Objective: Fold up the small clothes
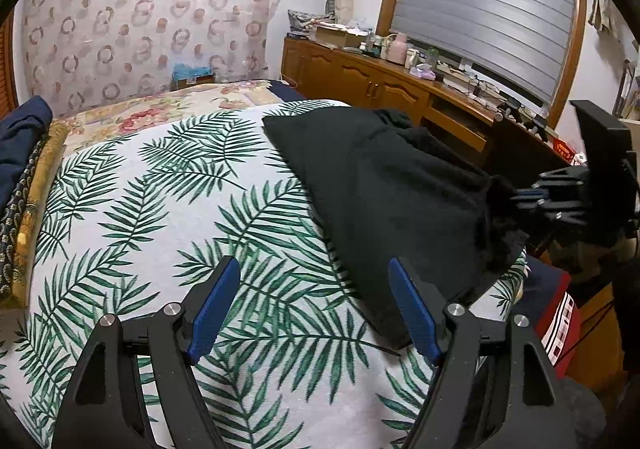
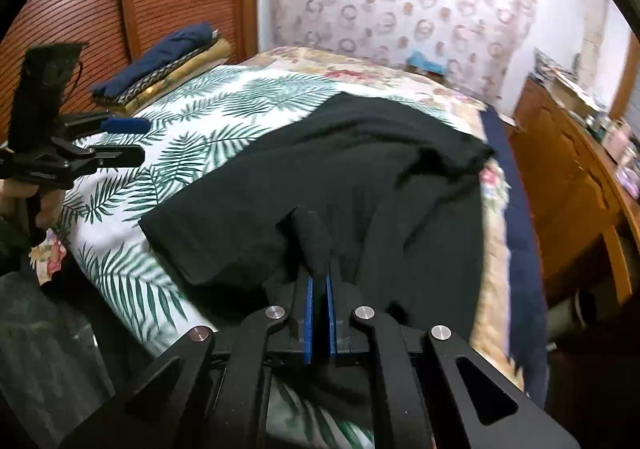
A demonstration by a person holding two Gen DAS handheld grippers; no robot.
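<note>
While your right claw (image 2: 319, 277) is clamped on a bunched fold of the black garment (image 2: 360, 177), its blue pads sit nearly together with the cloth pinched at their tips. The garment lies spread across the leaf-print cover (image 2: 132, 269) of the bed, its near edge raised into the claw and its far edge rumpled toward the bed's right side. In the left wrist view the same garment (image 1: 380, 185) occupies the right part of the cover (image 1: 160, 209), and the right claw (image 1: 524, 197) grips its right-hand edge.

Your left claw (image 1: 314, 309) stands apart, with nothing between its blue pads; it hovers over bare cover, its right finger just beside the garment's near corner. In the right wrist view it (image 2: 124, 141) appears at the left, well apart from the cloth.

Folded dark-blue and patterned fabrics (image 2: 160, 61) are stacked at the bed's far left edge. A wooden cabinet (image 1: 380, 81) stands beside the bed.
</note>
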